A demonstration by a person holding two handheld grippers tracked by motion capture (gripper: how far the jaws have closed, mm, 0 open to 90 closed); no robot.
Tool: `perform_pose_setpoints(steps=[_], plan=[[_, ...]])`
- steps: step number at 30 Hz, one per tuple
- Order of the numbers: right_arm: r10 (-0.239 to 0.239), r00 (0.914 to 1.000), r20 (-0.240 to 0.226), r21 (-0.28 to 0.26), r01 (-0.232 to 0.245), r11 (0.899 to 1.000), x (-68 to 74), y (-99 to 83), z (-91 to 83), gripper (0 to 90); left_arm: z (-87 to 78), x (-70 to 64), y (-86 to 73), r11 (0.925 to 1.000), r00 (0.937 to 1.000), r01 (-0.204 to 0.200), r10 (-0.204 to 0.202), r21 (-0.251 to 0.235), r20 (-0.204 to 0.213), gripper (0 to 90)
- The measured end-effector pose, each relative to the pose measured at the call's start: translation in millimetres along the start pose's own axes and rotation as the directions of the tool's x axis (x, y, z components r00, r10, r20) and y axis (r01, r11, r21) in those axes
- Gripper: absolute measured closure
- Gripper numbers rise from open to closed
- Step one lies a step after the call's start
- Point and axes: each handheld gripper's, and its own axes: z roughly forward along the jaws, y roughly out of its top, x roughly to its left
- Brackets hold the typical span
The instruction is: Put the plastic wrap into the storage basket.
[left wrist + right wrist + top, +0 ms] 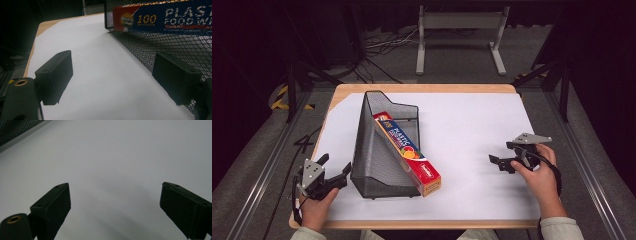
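Both claws, left (334,172) and right (502,161), gape empty. I judge the wrap box (408,153) light and stiff; grip its protruding end.

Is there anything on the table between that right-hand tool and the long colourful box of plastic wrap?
Nothing visible does. The right tool sits open over bare white table cover, and the long plastic wrap box pokes out of the black wire-mesh basket on the side facing it.

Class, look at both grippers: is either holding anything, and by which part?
Nothing is held. The left gripper and right gripper are both open and empty.
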Motion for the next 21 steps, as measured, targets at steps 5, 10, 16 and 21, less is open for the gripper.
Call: perform_pose_setpoints(steps=[5, 10, 16, 21], plan=[[-0.011, 0.9999, 0.006, 0.004, 0.011, 1.0, 0.5, -12.0, 4.3, 10.4, 0.0, 0.1, 0.0, 1.0, 1.0, 0.001, -0.001, -0.001, 0.0, 17.7], [-0.021, 0.9997, 0.01, -0.009, 0.021, 1.0, 3.1, -20.5, 7.7, 10.4, -0.3, 0.1, 0.5, 1.0, 1.0, -0.005, 0.005, 0.0, 0.004, 17.7], [-0.028, 0.9995, 0.017, -0.014, 0.028, 1.0, 5.6, -24.4, 9.2, 10.4, 0.0, -0.3, 1.1, 1.0, 0.9999, -0.006, 0.006, -0.001, 0.01, 17.7], [-0.014, 0.9998, 0.015, -0.03, 0.015, 0.999, 4.2, -25.2, 7.6, 10.4, 0.5, -0.1, 0.9, 1.0, 0.9999, -0.005, 0.005, -0.002, 0.015, 17.6]])
